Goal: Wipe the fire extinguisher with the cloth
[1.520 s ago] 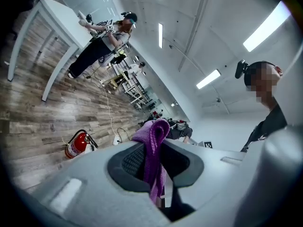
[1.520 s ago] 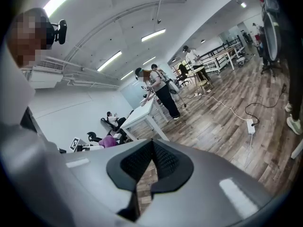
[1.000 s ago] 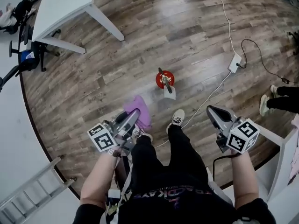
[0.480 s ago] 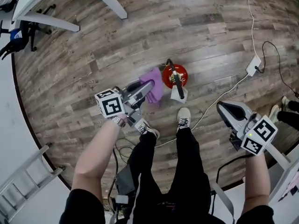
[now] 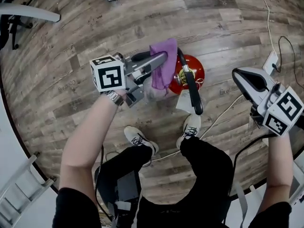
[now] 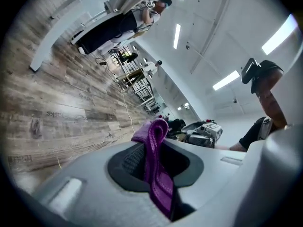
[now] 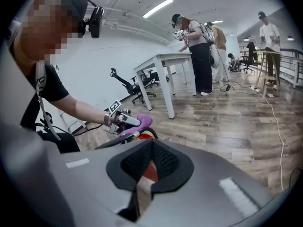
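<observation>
A red fire extinguisher (image 5: pixel 191 75) stands upright on the wooden floor, its black hose (image 5: pixel 194 93) lying across its top toward my feet. My left gripper (image 5: pixel 164 61) is shut on a purple cloth (image 5: pixel 164 69), which hangs against the extinguisher's left side. In the left gripper view the cloth (image 6: pixel 155 157) is pinched between the jaws. My right gripper (image 5: pixel 237 74) hovers to the right of the extinguisher, shut and holding nothing. The right gripper view shows the extinguisher (image 7: pixel 148 135) just beyond those jaws, with the cloth (image 7: pixel 143 122) and the left gripper (image 7: pixel 129 120) above it.
A white power strip (image 5: pixel 270 61) and its cables lie on the floor at right. White table legs (image 5: pixel 28 12) stand at far left, a ladder (image 5: pixel 19 186) at bottom left. My shoes (image 5: pixel 138 139) are just below the extinguisher. A white table (image 7: pixel 163 59) and standing people (image 7: pixel 199 56) are farther off.
Both grippers have dropped lower and the view has closed in on the floor. The left gripper carried the cloth from beside my foot over to the extinguisher.
</observation>
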`<move>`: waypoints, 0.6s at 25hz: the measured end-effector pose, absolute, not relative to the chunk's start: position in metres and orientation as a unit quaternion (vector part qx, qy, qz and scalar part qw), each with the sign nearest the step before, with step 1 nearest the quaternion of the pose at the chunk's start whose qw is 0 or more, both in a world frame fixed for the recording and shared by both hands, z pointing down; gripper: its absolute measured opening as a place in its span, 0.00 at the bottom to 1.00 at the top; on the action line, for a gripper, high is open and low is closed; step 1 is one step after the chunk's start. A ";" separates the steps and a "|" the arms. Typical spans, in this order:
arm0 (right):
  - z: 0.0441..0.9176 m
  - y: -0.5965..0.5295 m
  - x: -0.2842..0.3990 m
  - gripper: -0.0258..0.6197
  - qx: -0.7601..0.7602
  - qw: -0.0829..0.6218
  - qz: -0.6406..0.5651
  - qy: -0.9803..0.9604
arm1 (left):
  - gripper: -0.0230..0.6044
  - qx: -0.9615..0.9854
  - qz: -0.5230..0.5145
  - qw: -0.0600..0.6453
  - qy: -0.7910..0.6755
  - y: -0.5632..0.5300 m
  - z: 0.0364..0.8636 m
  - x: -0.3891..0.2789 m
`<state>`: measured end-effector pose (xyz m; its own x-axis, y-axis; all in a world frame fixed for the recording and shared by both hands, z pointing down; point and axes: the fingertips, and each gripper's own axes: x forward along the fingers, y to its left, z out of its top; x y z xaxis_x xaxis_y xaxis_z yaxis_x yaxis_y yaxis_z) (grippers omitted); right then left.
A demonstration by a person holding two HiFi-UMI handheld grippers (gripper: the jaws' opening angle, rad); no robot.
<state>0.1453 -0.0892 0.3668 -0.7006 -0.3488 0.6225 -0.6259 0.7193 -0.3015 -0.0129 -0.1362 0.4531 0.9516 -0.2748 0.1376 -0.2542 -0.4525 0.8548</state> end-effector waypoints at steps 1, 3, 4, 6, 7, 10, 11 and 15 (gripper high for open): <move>0.374 -0.096 0.144 0.05 0.272 0.274 0.241 -0.890 | 0.14 0.859 -0.004 0.491 -0.147 -0.138 0.460 -0.010; 0.392 -0.106 0.143 0.05 0.270 0.280 0.217 -0.896 | 0.14 0.867 -0.003 0.479 -0.136 -0.142 0.472 -0.008; 0.401 -0.111 0.144 0.05 0.271 0.281 0.206 -0.897 | 0.14 0.870 -0.005 0.473 -0.136 -0.145 0.479 -0.008; 0.419 -0.121 0.145 0.05 0.279 0.280 0.188 -0.899 | 0.14 0.878 -0.003 0.458 -0.141 -0.150 0.498 -0.009; 0.428 -0.125 0.146 0.05 0.284 0.278 0.181 -0.900 | 0.14 0.880 -0.001 0.453 -0.146 -0.150 0.511 -0.009; 0.453 -0.133 0.149 0.05 0.301 0.272 0.168 -0.899 | 0.14 0.873 -0.007 0.455 -0.175 -0.148 0.557 -0.012; 0.461 -0.134 0.150 0.05 0.305 0.271 0.166 -0.898 | 0.14 0.868 -0.009 0.460 -0.186 -0.146 0.574 -0.013; 0.484 -0.140 0.152 0.05 0.315 0.267 0.159 -0.897 | 0.14 0.847 0.002 0.481 -0.228 -0.137 0.648 -0.020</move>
